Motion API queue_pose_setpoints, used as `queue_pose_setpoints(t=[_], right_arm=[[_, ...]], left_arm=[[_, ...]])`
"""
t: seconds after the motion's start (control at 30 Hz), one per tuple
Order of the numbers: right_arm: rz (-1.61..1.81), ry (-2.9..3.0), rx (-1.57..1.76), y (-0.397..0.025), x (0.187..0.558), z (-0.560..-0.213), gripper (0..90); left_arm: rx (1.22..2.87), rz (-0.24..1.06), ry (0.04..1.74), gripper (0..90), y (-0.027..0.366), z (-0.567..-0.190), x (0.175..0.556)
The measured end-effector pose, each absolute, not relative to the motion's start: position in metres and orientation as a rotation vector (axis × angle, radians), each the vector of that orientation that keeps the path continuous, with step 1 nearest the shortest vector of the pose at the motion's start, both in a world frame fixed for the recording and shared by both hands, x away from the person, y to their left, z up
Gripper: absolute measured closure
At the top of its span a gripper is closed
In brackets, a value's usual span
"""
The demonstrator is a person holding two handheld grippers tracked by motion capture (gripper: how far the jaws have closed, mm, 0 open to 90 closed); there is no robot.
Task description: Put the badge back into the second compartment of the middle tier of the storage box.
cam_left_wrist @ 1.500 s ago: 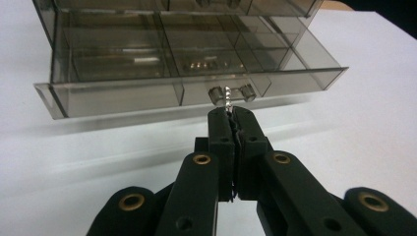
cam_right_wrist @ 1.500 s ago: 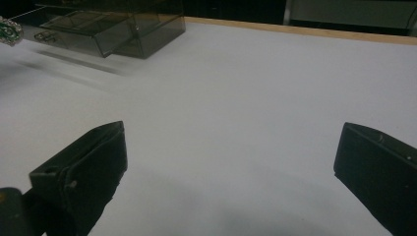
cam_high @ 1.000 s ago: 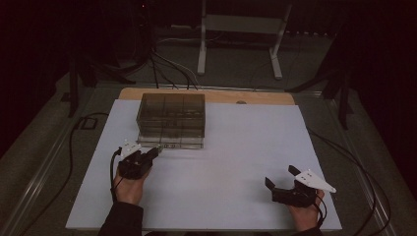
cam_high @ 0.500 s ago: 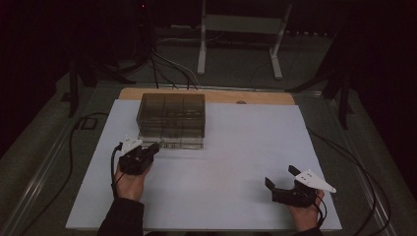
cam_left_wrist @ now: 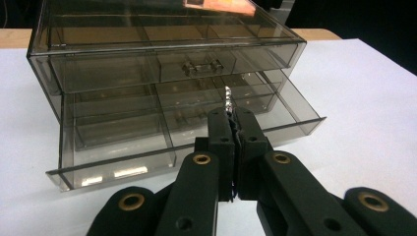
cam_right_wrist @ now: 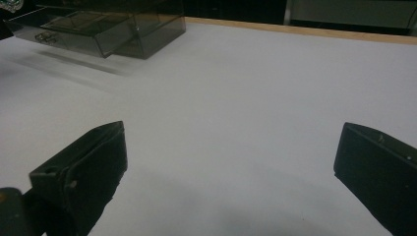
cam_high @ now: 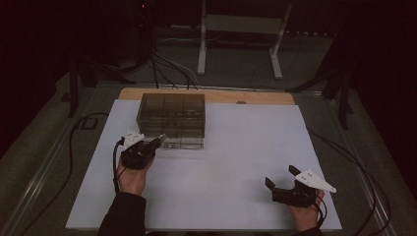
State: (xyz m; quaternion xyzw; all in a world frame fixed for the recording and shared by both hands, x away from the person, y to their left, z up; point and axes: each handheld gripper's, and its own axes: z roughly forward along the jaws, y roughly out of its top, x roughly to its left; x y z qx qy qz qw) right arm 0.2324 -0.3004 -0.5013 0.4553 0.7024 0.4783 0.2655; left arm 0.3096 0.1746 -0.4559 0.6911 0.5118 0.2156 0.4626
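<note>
At the left of the high view, the left gripper lies on the white counter, held by the left hand, its tip against the lower front of a smoky clear drawer box. The box sits on the counter's far left part, near the wooden back edge.

The left gripper view gives what the high view cannot: the lower drawer is pulled partway out, its front panel slanting toward the camera, while the upper drawer is flush and carries a small clear handle. The left gripper has its jaws pressed together on the lower drawer's handle, which shows as a thin glinting sliver rising between the tips. Dividers split both drawers into compartments; whether anything lies in them cannot be told. An orange patch glows on the box top; no writing on it can be read, and no brand or label is legible anywhere.

Further right in the high view, the right gripper rests near the counter's front right corner, well apart from the box, with a grey plate on top and the right hand behind it. The right gripper view shows its jaws spread wide, nothing between them but bare counter, and the box far off at upper left with its drawer protruding.
</note>
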Motion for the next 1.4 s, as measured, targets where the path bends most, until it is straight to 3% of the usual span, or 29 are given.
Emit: queue_pose_setpoints(t=[1.4], right_arm=[[1.294, 1.898, 1.226, -0.3, 0.233, -0.501, 0.0]], left_arm=[[1.71, 0.544, 1.248, 89.5, 0.166, -0.463, 0.336]])
